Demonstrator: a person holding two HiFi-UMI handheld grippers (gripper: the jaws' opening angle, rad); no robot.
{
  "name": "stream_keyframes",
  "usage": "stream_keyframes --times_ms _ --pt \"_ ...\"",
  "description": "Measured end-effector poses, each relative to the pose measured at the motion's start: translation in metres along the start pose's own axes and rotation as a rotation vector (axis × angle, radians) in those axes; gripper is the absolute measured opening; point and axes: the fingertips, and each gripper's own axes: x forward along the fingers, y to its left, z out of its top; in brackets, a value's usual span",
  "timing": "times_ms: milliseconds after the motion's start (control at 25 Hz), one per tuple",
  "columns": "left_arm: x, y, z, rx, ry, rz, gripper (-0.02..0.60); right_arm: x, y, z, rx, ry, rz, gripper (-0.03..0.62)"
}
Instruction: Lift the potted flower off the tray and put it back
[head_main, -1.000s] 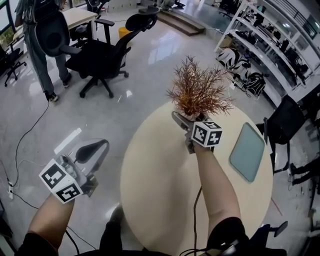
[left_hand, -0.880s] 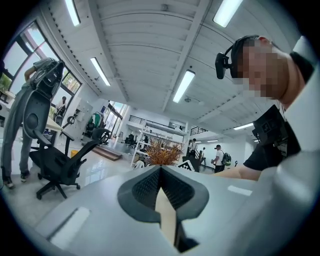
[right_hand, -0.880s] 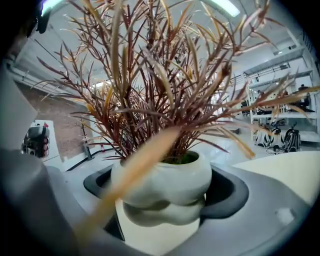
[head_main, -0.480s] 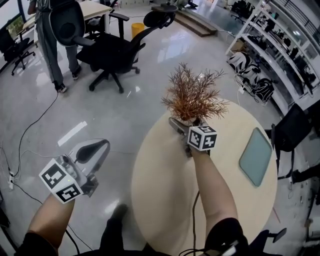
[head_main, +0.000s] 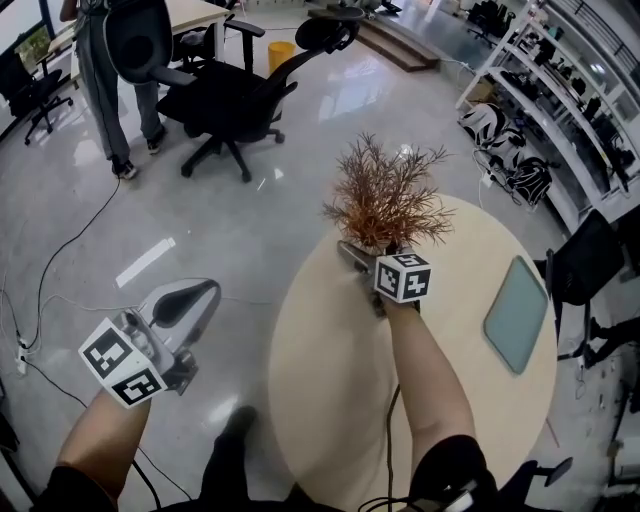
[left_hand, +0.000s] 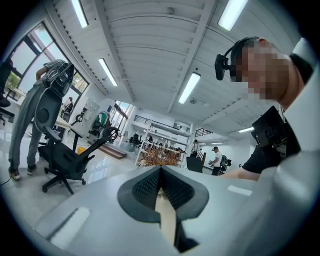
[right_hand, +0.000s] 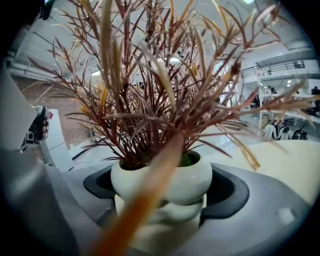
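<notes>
The right tongs (head_main: 368, 255) have carried the potted flower (head_main: 385, 195) farther from the tray (head_main: 517, 312), clamped around its pot over the bench (head_main: 330, 400); the left tongs (head_main: 190, 298) are closed, empty.

Head view looks steeply down from overhead onto the round table (head_main: 330, 400). Left gripper view faces level across the room, with the office chair (left_hand: 62, 160) well off. Right gripper view sits close against the potted flower (right_hand: 162, 182). All three views take in the potted flower; the head and left gripper views share the office chair.
</notes>
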Motion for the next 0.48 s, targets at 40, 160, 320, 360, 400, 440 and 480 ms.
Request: stream_keyframes --times_ms 40,160,320,360,400,440,480 --pt "0.001 -0.001 -0.001 -0.004 0.002 -0.001 -0.002 -0.001 0.001 -0.001 -0.013 0.002 -0.002 0.523" --pt "0.003 -0.002 -0.005 -0.012 0.008 -0.007 -0.002 -0.003 0.006 -0.003 -0.053 -0.003 -0.013 0.526" --pt "0.003 -0.003 -0.006 -0.013 0.007 -0.012 -0.002 -0.001 0.013 -0.005 -0.034 -0.001 0.010 0.561" --pt "0.004 -0.005 -0.005 -0.011 0.006 -0.012 -0.002 -0.003 0.014 -0.006 -0.035 0.001 0.009 0.572" --pt "0.005 -0.007 -0.004 -0.010 0.006 -0.013 -0.002 -0.005 0.012 -0.007 -0.036 0.002 0.002 0.577" --pt "0.005 -0.009 -0.003 -0.009 0.007 -0.013 -0.002 -0.008 0.011 -0.010 -0.035 0.002 -0.006 0.582" --pt "0.006 -0.010 -0.002 -0.008 0.007 -0.014 -0.002 -0.010 0.009 -0.013 -0.031 0.004 -0.012 0.584"
